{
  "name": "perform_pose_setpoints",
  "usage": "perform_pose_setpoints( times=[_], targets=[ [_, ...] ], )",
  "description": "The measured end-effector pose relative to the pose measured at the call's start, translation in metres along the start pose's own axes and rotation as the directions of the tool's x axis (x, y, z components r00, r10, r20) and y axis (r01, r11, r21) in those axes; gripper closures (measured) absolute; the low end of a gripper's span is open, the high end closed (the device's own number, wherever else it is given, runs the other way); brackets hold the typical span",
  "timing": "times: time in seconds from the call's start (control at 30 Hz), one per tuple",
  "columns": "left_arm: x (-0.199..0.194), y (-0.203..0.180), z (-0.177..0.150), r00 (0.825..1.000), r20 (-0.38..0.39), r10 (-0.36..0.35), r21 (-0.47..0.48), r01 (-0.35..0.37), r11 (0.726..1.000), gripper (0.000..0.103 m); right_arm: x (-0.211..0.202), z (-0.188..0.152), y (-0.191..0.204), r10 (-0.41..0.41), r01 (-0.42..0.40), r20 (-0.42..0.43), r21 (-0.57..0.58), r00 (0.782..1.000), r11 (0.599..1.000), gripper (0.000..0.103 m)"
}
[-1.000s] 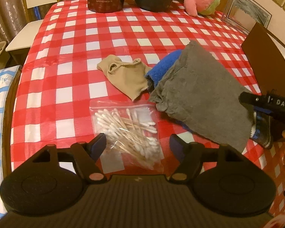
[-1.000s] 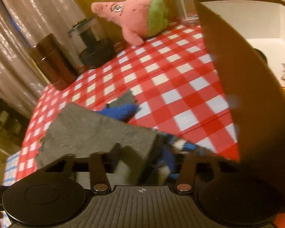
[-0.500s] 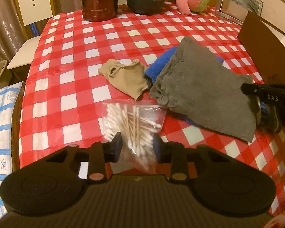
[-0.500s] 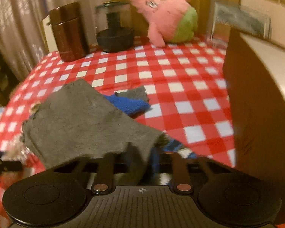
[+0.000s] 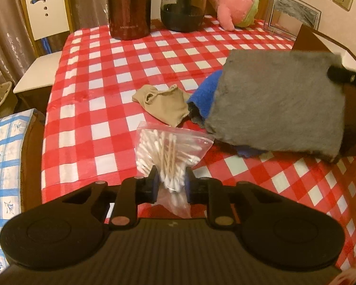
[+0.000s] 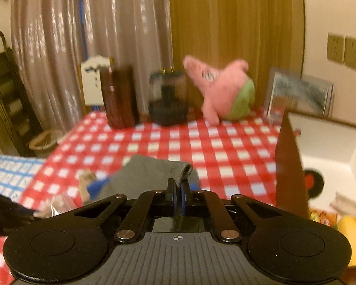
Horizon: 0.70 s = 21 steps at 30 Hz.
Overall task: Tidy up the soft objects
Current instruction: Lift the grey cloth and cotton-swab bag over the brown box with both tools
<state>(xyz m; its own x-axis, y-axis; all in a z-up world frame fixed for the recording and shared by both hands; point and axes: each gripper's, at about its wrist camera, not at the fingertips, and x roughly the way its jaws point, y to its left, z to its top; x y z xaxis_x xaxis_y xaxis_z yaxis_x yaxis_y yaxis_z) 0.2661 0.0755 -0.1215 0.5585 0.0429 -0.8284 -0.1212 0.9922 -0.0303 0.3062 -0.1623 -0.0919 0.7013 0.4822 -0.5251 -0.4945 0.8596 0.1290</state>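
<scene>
Step in hand: double pick-up, both items gripped and coming off the surface (image 5: 102, 109) (red/white check cloth).

Left gripper (image 5: 170, 185), bottom centre of left wrist view: jaws have just been closing, now narrowed onto the bag of cotton swabs (image 5: 170, 152); pads are pressed on the bag's lower end, bag top is seen fanning out above the jaws. Bag looks partly lifted, can't tell if fully clear of the surface.

Right gripper (image 6: 178, 198), bottom centre of right wrist view: jaws have just been closing, now pinched nearly flat together on an edge of the grey cloth (image 6: 154, 173). In left wrist view the grey cloth (image 5: 280, 104) is held up at mid right, hanging as a slanted sheet, lower edge near or on the surface. A blue towel (image 5: 205, 95) is seen poking out under its left side. Beige sock (image 5: 163, 104) lies loose at frame centre, just beside the blue towel, not gripped.

Open box (image 6: 320, 147) w/ white inside at right of right wrist view; a few items are already in it, so prob. the drop-off spot.

Next, as judged: grey cloth to be carried over the box's brown wall and let go inside; enough height is needed so the hanging end isn't snagged on the rim. Swab bag to be taken to its place, destination unclear. Sock + blue towel still to be sorted.
</scene>
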Motion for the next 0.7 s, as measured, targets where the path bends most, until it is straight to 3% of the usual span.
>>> perform_pose_setpoints(
  times=[0.37,0.7],
  targets=[
    [-0.04,-0.007,-0.002,0.997,0.074,-0.013,0.022,0.011,1.0,0.084,-0.059,0.039,0.015,-0.013,0.019,0.126,-0.05,0.992,0.999,0.1],
    [-0.062,-0.029,0.009,0.992,0.108,-0.067,0.082,0.059,0.995,0.084,-0.095,0.052,0.0,-0.094,0.098,0.13,-0.031,0.987,0.995,0.1]
  ],
)
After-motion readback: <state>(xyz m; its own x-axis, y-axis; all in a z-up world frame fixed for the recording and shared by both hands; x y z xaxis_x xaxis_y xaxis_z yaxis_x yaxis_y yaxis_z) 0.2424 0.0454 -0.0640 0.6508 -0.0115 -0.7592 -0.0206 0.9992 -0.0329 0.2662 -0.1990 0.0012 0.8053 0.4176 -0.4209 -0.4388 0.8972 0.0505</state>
